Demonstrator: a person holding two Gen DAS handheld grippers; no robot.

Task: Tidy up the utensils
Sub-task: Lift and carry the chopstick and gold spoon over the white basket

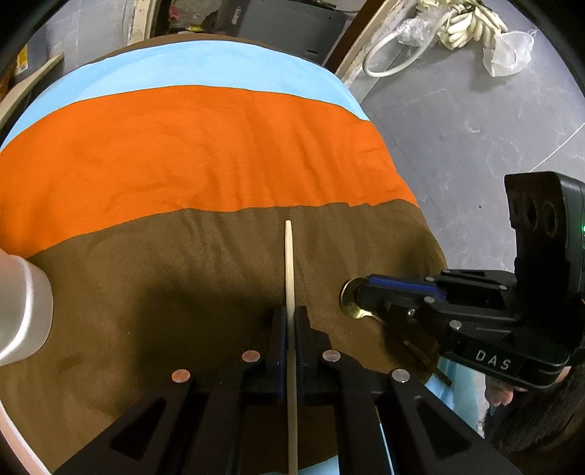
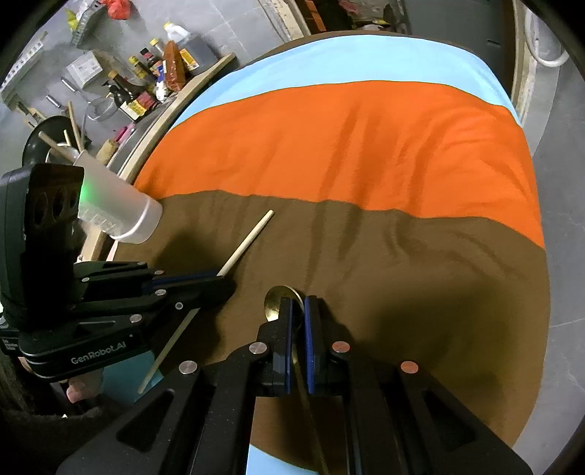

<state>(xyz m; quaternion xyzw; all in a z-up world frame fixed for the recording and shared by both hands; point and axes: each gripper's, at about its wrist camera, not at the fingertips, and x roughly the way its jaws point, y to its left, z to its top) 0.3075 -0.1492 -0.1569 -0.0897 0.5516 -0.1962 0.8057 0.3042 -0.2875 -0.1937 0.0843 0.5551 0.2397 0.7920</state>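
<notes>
My left gripper (image 1: 290, 318) is shut on a pale wooden chopstick (image 1: 289, 263), which runs straight ahead over the brown band of the cloth. From the right wrist view the same chopstick (image 2: 248, 239) sticks out of the left gripper (image 2: 219, 276) at a slant. My right gripper (image 2: 298, 307) is shut on a gold spoon (image 2: 276, 297) by its handle, bowl forward just above the cloth. In the left wrist view the spoon (image 1: 351, 299) shows under the right gripper (image 1: 360, 292). A frosted white cup (image 2: 120, 212) lies at the table's left edge; its base (image 1: 22, 303) shows at far left.
The table is covered by a striped cloth (image 1: 201, 153) of brown, orange and light blue. Bottles and kitchen items (image 2: 146, 84) crowd a shelf beyond the left edge. Grey floor (image 1: 475, 128) lies to the right, with a coiled white cable (image 1: 457, 25).
</notes>
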